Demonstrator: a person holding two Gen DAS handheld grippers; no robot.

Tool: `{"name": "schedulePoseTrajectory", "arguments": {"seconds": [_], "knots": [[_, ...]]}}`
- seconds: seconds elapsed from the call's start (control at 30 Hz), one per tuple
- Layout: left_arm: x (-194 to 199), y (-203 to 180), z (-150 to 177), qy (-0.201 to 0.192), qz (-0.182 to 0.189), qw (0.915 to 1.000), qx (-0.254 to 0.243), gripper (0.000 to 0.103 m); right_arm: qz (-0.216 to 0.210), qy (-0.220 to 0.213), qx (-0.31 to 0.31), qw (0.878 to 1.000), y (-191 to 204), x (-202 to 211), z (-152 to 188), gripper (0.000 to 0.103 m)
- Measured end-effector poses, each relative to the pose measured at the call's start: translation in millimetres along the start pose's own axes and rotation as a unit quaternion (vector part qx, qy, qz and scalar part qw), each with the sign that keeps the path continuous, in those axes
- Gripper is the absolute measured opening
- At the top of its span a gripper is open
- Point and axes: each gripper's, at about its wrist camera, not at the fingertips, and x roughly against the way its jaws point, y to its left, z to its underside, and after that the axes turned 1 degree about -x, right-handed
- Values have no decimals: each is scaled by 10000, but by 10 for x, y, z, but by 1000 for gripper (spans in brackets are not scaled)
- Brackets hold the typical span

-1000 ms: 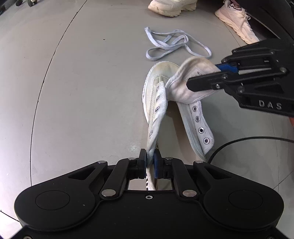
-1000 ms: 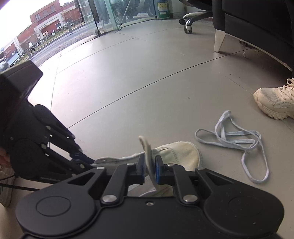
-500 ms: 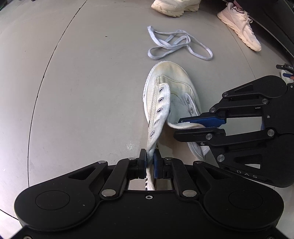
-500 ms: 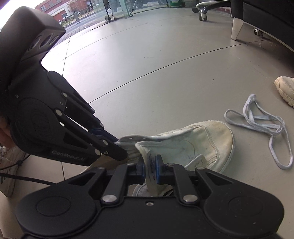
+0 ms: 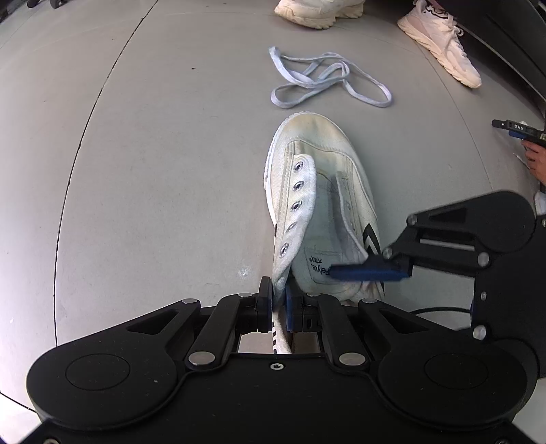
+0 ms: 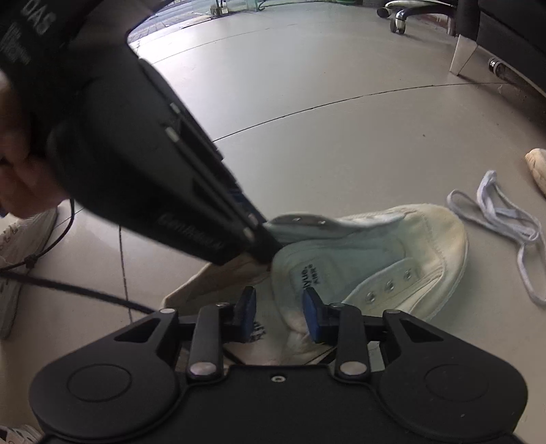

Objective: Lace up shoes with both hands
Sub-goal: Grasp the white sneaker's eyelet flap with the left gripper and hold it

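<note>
A white canvas shoe (image 5: 324,160) lies unlaced on the grey floor, toe pointing away. My left gripper (image 5: 279,300) is shut on the rear end of its left eyelet flap (image 5: 297,205) and holds that flap upright. The tongue (image 5: 327,239), with its printed label, lies flat inside the shoe. My right gripper (image 6: 279,314) hovers over the heel opening; its jaws are opening, with nothing pressed between them. One blue pad (image 5: 368,273) reaches in from the right. A pale blue lace (image 5: 327,78) lies loose beyond the toe, also seen as the lace (image 6: 505,218) at the right.
A person's two cream sneakers (image 5: 317,10) (image 5: 443,41) stand beyond the lace. Another gripper tool held in a hand (image 5: 522,133) shows at the right edge. A black cable (image 6: 68,287) runs across the floor near the heel. A sofa leg (image 6: 464,54) stands far back.
My right gripper has let go of the tongue and its jaws have parted. The tongue has dropped back into the shoe. The right gripper has come down toward the heel.
</note>
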Motion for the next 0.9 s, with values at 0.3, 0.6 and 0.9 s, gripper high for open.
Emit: {"name": "schedulePoseTrajectory", "arguments": {"seconds": [0.3,0.6,0.9], "knots": [[-16,26,-4,5,86,10000,-3,7,240,-5,-791,9966,39,300,280,29],[104,-15,-38,-118,97,9995,-274,8,542,-667,-1310,9877,-245,367,40,35],[378,-166,-110,-528,201,9958,-723,7,566,-401,-1760,9820,-401,280,380,34]]}}
